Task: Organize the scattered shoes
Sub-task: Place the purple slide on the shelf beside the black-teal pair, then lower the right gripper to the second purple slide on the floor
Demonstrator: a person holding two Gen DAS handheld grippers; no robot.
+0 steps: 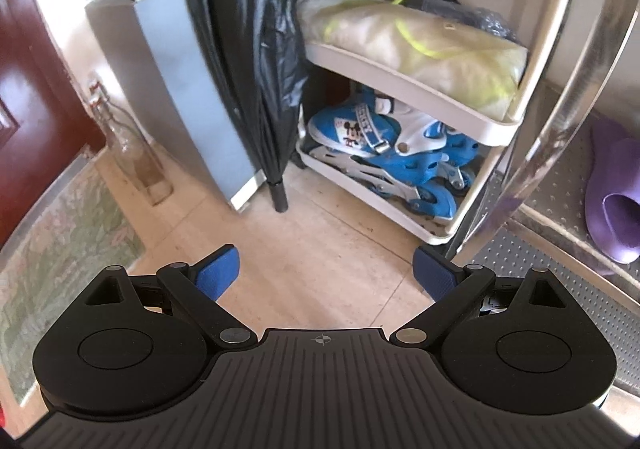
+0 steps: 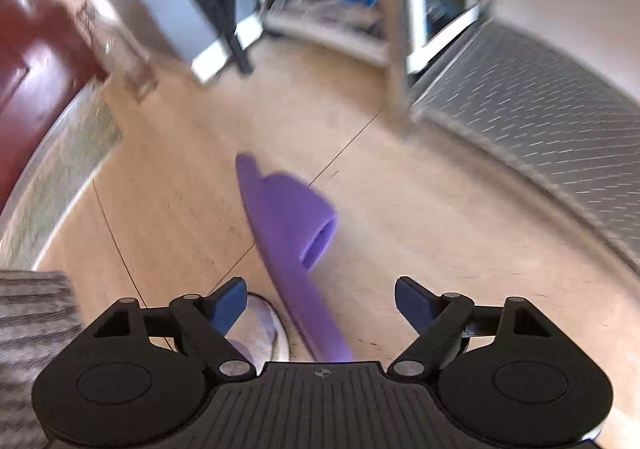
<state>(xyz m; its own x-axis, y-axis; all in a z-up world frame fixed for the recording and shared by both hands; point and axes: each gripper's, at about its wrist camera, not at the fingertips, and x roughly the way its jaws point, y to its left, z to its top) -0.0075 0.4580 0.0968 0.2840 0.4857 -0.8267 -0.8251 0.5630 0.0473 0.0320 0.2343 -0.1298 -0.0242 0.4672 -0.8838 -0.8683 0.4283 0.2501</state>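
Observation:
In the right wrist view a purple slipper [image 2: 290, 233] lies on its side on the beige floor, its heel end running between the open jaws of my right gripper [image 2: 320, 307]; nothing is gripped. This view is motion-blurred. A second purple slipper [image 1: 614, 205] rests on the metal rack shelf [image 1: 560, 209] at the far right of the left wrist view. My left gripper [image 1: 326, 275] is open and empty above bare floor, facing a white trolley.
A white trolley [image 1: 420, 85] holds blue roller skates [image 1: 394, 153] below and a bagged bundle [image 1: 416, 37] above. A black bagged umbrella [image 1: 256, 61], a grey box [image 1: 168, 69] and a glass bottle [image 1: 132, 145] stand left. A pale round-toed thing [image 2: 262, 329], a mat and a red door [image 2: 36, 61] lie left.

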